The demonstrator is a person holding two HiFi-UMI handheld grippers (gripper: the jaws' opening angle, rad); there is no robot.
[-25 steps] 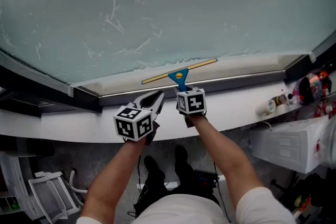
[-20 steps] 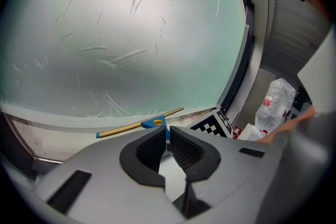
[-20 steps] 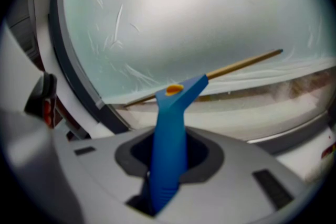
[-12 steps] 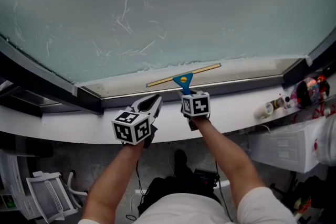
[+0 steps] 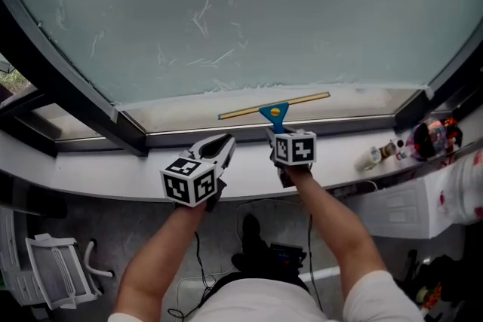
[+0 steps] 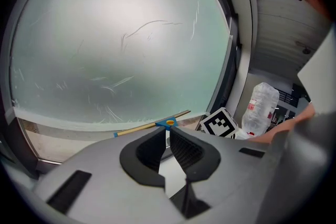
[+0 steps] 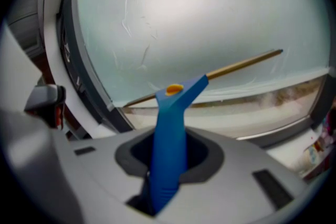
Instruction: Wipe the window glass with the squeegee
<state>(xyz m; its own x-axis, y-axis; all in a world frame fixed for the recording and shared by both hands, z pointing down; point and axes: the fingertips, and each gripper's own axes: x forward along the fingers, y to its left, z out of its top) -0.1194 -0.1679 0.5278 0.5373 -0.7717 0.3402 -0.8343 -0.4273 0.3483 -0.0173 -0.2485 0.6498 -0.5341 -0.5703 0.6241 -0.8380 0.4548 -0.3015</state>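
At the bottom edge of the window glass (image 5: 249, 11), you are holding the squeegee (image 5: 275, 108) with its blade (image 5: 306, 99) lying just above the lower frame (image 5: 339, 121), right end slightly higher. Your right gripper (image 5: 279, 130) is clamping the blue handle (image 7: 169, 149). Your left gripper (image 5: 223, 141) is idling over the white sill (image 5: 90, 171), jaws together, nothing between them. Streaks (image 5: 211, 19) are showing higher on the pane. Note for this stroke: be levelling the blade, pressing it flat to the glass, overlapping passes, and not letting the handle twist.

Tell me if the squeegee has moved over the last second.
Yes, slightly rightward: the squeegee now sits closer to the window frame at its right corner.
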